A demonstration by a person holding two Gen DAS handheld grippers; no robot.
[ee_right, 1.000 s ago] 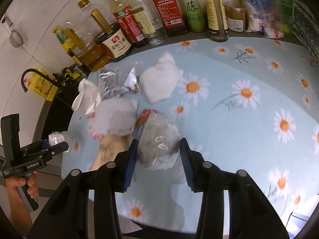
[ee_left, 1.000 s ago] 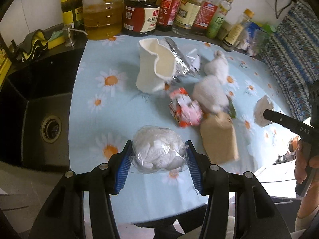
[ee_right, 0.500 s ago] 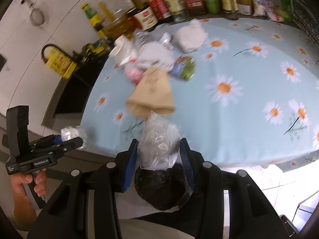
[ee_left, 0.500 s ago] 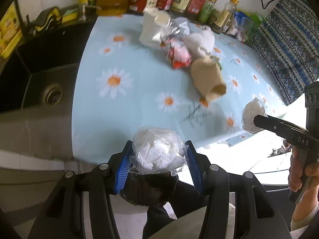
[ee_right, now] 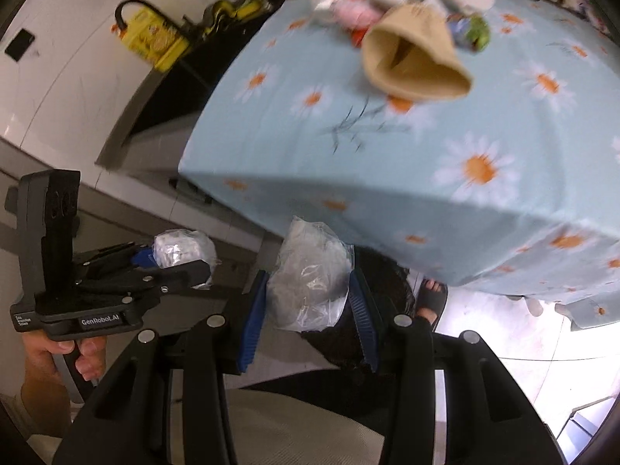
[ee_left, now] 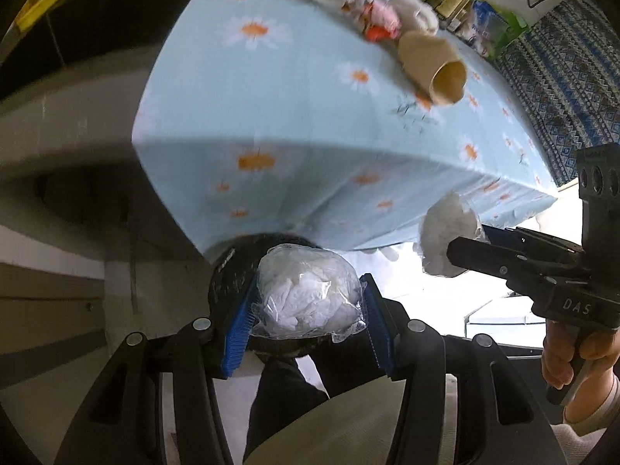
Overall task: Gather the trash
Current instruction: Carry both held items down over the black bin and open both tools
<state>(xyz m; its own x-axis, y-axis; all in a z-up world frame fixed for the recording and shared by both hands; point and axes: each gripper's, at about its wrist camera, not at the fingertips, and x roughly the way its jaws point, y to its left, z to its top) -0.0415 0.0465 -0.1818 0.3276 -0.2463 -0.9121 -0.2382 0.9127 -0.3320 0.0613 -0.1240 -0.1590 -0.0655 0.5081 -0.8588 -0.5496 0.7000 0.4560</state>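
1. The left gripper [ee_left: 308, 321] pinches a crinkly clear plastic bag stuffed with white tissue [ee_left: 308, 296] between its ribbed blue pads [ee_left: 236, 333].
2. The right gripper [ee_right: 308, 306] squeezes a second wrinkled clear bag of greyish paper [ee_right: 310, 277] the same way.
3. Both bundles hang past the table edge, above a round bin lined with a black bag [ee_left: 232, 271].
4. On the smooth light-blue daisy tablecloth [ee_left: 271, 97] remain a tan paper cup lying on its side [ee_left: 434, 64] and more wrappers [ee_left: 378, 19] behind it.
5. A second ago both bundles were above the tabletop; now they are off it and lower, and each grip looks unchanged.
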